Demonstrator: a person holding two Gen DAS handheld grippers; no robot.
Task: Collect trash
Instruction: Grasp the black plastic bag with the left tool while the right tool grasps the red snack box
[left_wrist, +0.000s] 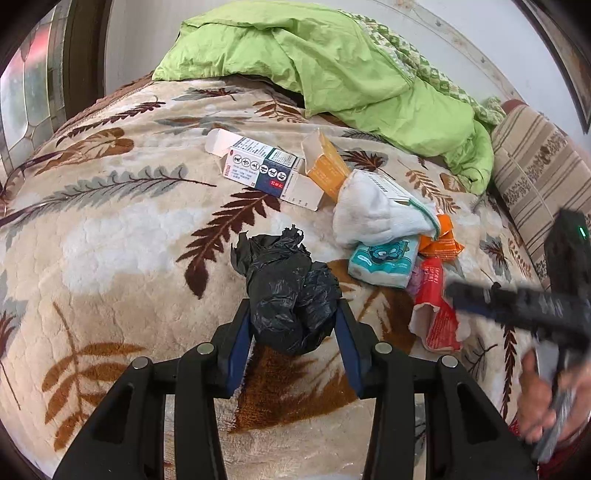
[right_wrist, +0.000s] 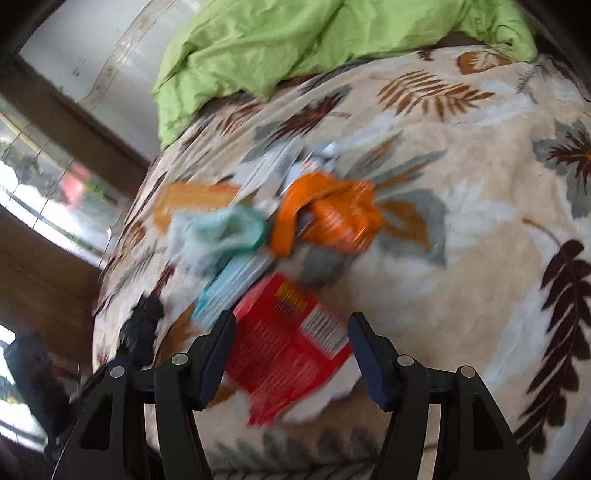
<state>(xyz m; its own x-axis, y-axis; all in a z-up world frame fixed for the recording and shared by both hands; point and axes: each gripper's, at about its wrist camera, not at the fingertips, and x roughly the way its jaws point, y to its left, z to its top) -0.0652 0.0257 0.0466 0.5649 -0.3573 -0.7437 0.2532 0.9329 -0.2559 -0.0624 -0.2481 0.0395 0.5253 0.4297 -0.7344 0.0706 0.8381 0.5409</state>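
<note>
Holding a crumpled black trash bag (left_wrist: 291, 291) between its two blue-padded fingers, the left claw (left_wrist: 293, 325) is closed partway, the pads pressing the bunched plastic from both sides just above the leaf-print blanket (left_wrist: 129, 236) that covers the bed. The bag looks gripped as a wad, not by its mouth, so it would likely have to be shaken open or regripped before anything can be dropped in.

The trash lies in a loose cluster on the blanket to the right of the bag: a white and blue medicine carton (left_wrist: 264, 171) with its flaps open, an orange carton (left_wrist: 325, 166) touching it, a white sock (left_wrist: 376, 214) draped over the pile, a pale blue tissue pack (left_wrist: 382, 264) beneath the sock, an orange wrapper (left_wrist: 441, 242) beside that, and a torn red box (left_wrist: 437, 310) nearest the viewer. A rumpled green quilt (left_wrist: 351, 66) sits at the far side of the bed, clear of the litter.

The right claw (right_wrist: 291, 347) stands wide open and grips nothing; in its own blurred view the red box (right_wrist: 288, 347) lies between and just beyond the two fingers, which suggests it is lined up to take that piece first, since it is the closest. In the left view the same claw shows as a dark blur (left_wrist: 517, 299) at the right edge, with the person's hand (left_wrist: 546, 398) below it.
</note>
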